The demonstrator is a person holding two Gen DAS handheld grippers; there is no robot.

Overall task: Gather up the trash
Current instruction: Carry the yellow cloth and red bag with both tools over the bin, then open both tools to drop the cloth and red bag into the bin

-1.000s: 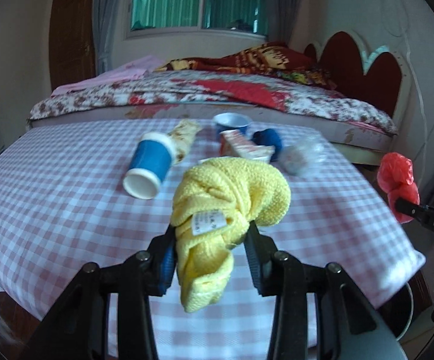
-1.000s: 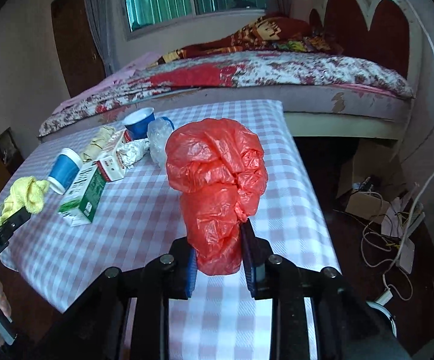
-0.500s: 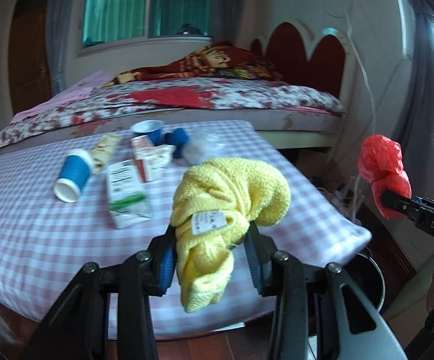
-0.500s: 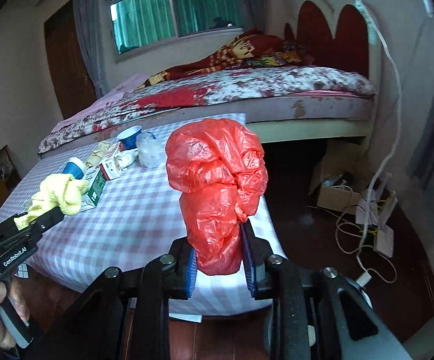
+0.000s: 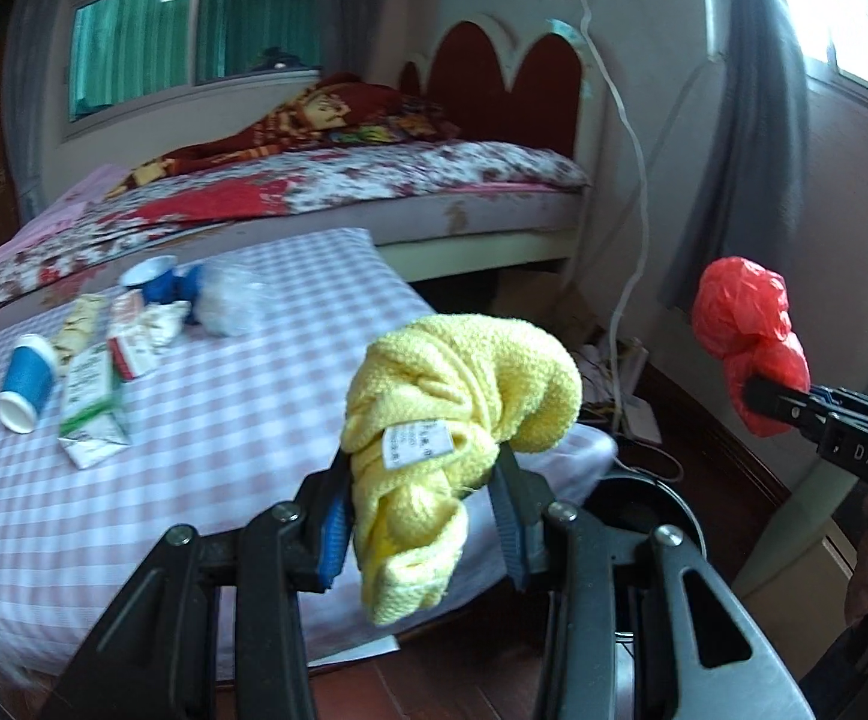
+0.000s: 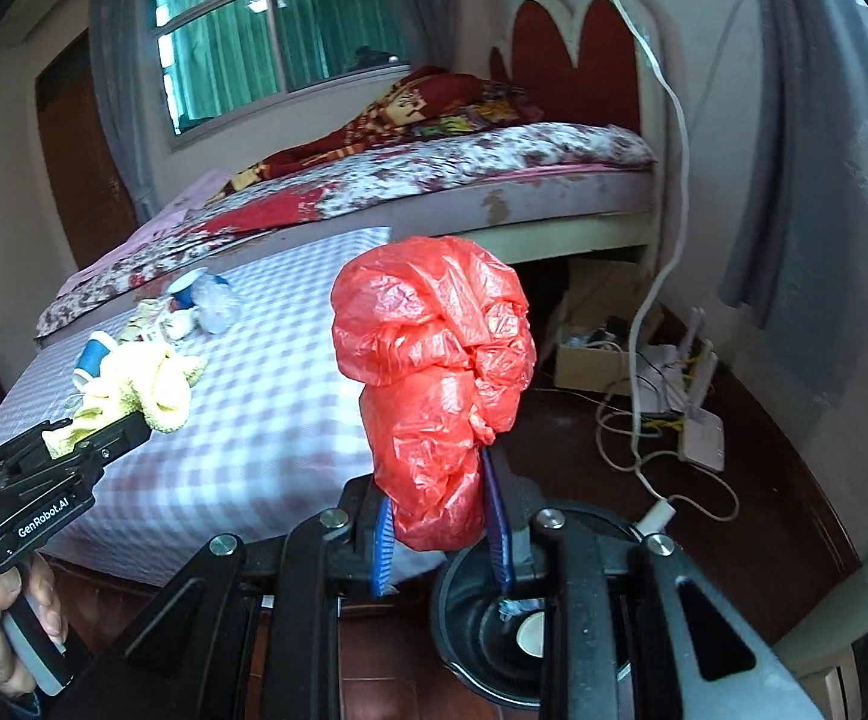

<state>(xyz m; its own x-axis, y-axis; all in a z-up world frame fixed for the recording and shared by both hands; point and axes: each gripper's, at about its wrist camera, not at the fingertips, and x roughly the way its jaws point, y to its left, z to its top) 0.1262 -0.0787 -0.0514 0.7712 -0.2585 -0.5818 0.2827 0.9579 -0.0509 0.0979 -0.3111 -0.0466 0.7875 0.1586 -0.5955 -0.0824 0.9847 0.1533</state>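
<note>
Left hand-held gripper (image 5: 422, 531): clamped on yellow cloth (image 5: 457, 396), frame centre.
Right hand-held gripper (image 6: 439, 540): pinching red bag (image 6: 434, 372) above black bin (image 6: 481, 618), lower centre.
Risk: light bag may drift past the rim on release.

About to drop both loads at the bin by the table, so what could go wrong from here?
1. The red plastic bag bulges well above the right gripper; it is light and may land beside the black bin.
2. The left gripper holds a yellow cloth with a label; that may not be trash.
3. A white cable trails on the floor near the bin and could snag.
</note>
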